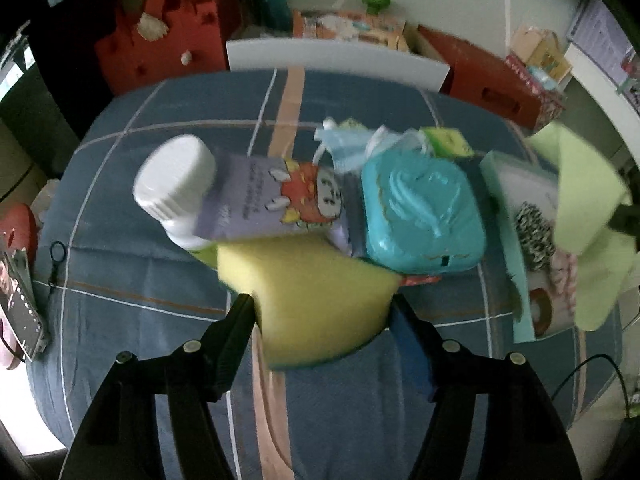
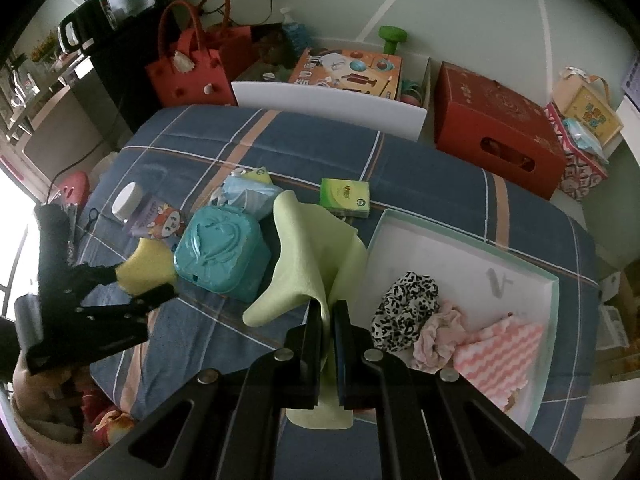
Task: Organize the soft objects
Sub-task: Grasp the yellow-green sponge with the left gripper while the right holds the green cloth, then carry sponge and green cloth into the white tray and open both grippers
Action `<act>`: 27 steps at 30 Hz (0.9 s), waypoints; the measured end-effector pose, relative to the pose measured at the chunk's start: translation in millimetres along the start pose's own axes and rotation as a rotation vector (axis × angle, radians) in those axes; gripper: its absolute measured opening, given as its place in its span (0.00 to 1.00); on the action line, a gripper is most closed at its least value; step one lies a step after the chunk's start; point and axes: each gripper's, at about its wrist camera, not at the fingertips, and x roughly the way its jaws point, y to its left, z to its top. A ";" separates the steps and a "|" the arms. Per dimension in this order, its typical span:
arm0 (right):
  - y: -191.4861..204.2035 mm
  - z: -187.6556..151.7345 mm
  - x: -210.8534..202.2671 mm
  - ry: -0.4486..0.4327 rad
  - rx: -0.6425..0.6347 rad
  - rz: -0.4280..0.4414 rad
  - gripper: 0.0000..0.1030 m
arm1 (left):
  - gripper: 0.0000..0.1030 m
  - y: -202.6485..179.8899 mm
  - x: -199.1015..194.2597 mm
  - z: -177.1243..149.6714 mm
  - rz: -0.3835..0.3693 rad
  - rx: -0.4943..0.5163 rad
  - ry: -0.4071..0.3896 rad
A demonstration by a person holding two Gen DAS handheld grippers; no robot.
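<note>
- Left wrist view: the left gripper (image 1: 324,312) has its jaws clamped on a yellow sponge (image 1: 316,292), apparently clear of the plaid bedcover (image 1: 160,280).
- Just behind the sponge sits a teal case (image 1: 424,216).
- Right wrist view: the right gripper (image 2: 329,320) has its jaws together on a light green cloth (image 2: 308,256), beside the white box (image 2: 460,248) holding a leopard scrunchie (image 2: 404,308).

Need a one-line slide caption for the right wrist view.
Right gripper pinches a green cloth beside the white tray while the left gripper grips a yellow sponge.
</note>
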 end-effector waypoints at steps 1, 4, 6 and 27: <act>-0.4 0.0 -0.3 0.000 0.000 0.001 0.05 | 0.67 3.4 -4.9 0.6 -0.004 -0.003 -0.012; 0.9 0.2 0.2 0.001 0.001 0.000 0.05 | 0.67 5.0 -10.8 3.0 -0.020 -0.013 -0.040; 1.0 0.2 0.2 0.000 0.001 0.000 0.05 | 0.67 8.6 -21.8 3.1 -0.028 -0.020 -0.060; -11.9 -4.9 -3.9 -0.022 0.029 0.024 0.05 | 0.64 18.8 -58.1 9.9 -0.069 -0.079 -0.224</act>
